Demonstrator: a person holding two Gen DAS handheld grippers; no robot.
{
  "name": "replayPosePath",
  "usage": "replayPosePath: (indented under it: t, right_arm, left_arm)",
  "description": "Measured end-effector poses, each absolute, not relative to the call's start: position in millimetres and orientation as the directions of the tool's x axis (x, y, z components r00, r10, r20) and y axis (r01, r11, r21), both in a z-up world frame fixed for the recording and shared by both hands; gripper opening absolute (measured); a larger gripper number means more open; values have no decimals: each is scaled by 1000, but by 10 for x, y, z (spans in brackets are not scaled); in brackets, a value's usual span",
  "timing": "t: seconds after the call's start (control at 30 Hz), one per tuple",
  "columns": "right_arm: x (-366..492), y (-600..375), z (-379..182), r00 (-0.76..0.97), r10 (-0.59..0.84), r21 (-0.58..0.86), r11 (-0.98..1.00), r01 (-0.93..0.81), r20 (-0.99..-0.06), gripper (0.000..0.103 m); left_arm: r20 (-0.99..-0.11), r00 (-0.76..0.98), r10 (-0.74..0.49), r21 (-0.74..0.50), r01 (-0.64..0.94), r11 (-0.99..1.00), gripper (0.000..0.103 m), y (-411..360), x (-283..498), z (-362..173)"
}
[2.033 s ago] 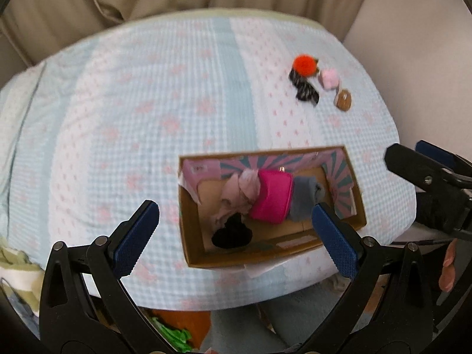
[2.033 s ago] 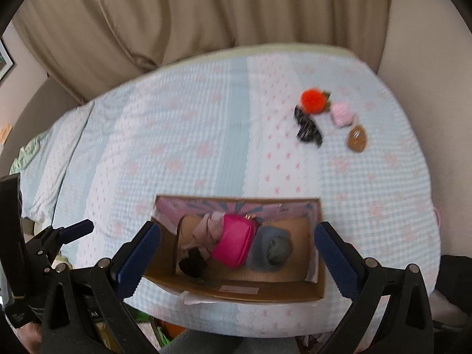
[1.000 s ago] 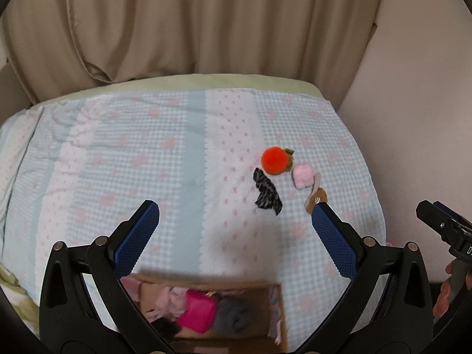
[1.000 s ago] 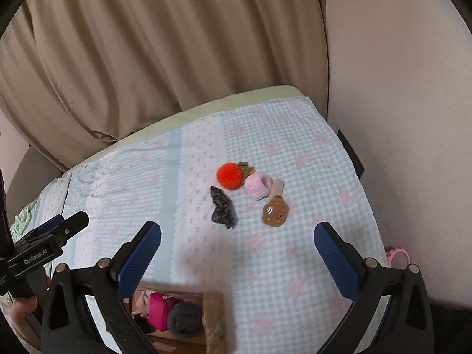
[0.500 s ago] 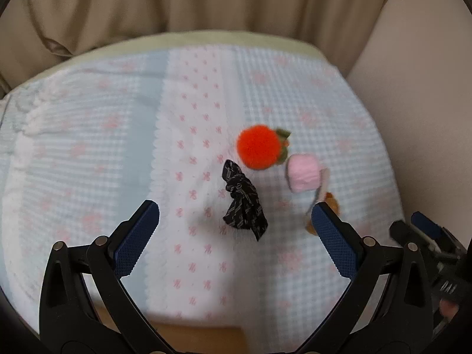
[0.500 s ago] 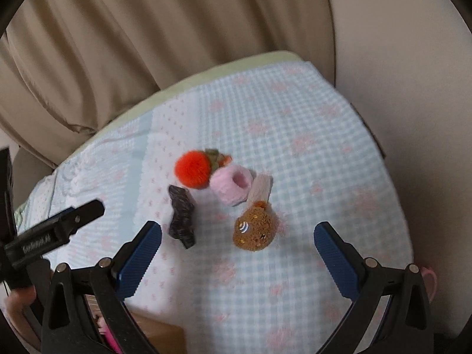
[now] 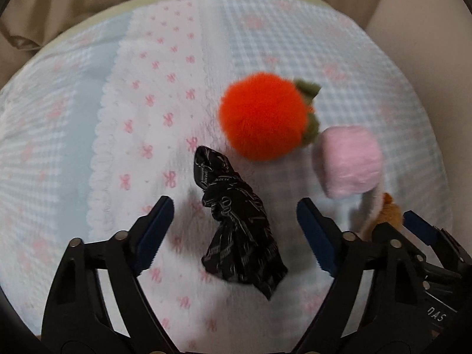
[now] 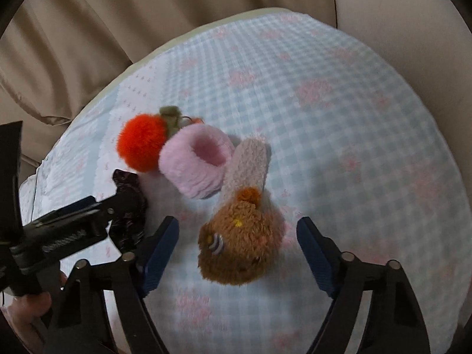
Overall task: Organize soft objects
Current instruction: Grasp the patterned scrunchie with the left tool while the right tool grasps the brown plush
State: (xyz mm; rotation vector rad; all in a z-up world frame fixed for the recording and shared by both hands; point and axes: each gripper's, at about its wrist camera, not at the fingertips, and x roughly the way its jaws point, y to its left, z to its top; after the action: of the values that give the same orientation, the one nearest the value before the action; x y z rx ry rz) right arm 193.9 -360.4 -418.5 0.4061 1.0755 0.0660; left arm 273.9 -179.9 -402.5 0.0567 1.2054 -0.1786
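Left wrist view: the left gripper (image 7: 233, 227) has just been narrowing its jaws but is not yet gripping — the black scrunchie (image 7: 236, 233) lies between them on the bedspread (image 7: 73, 124), toward the bed's far right corner. It looks light and limp; pinch its bunched middle.

Right wrist view: the right gripper (image 8: 237, 242), jaws likewise just closing, straddles the brown bear plush (image 8: 240, 244) without pressing — soft and squashy, best taken across the head.
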Motion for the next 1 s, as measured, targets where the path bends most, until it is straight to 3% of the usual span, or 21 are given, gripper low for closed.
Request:
replayPosePath:
  t: [0.1, 0.23, 0.27, 0.53, 1.0]
  right_arm:
    - [1987, -3567, -4267, 481, 249, 358, 922, 149, -841, 74]
    - [2044, -3515, -4384, 460, 236, 344, 924, 167, -856, 56]
    - [2054, -3510, -4415, 453, 231, 341, 923, 176, -861, 53]
    - [2057, -3519, -4446, 448, 217, 338, 917, 209, -867, 42]
    - [1965, -3659, -4132, 491, 217, 371, 897, 241, -844, 40]
  left_arm:
    - [-936, 335, -112, -58, 168, 984, 75, -1798, 2773, -4155]
    - [-952, 290, -102, -56, 163, 985, 45, -1814, 2805, -4312]
    - [-951, 294, -98, -52, 162, 985, 43, -1808, 2802, -4319]
    - [-947, 299, -114, -68, 160, 985, 36, -1748, 2790, -4293]
    - [-925, 358, -129, -77, 155, 985, 35, -1725, 2638, -3743]
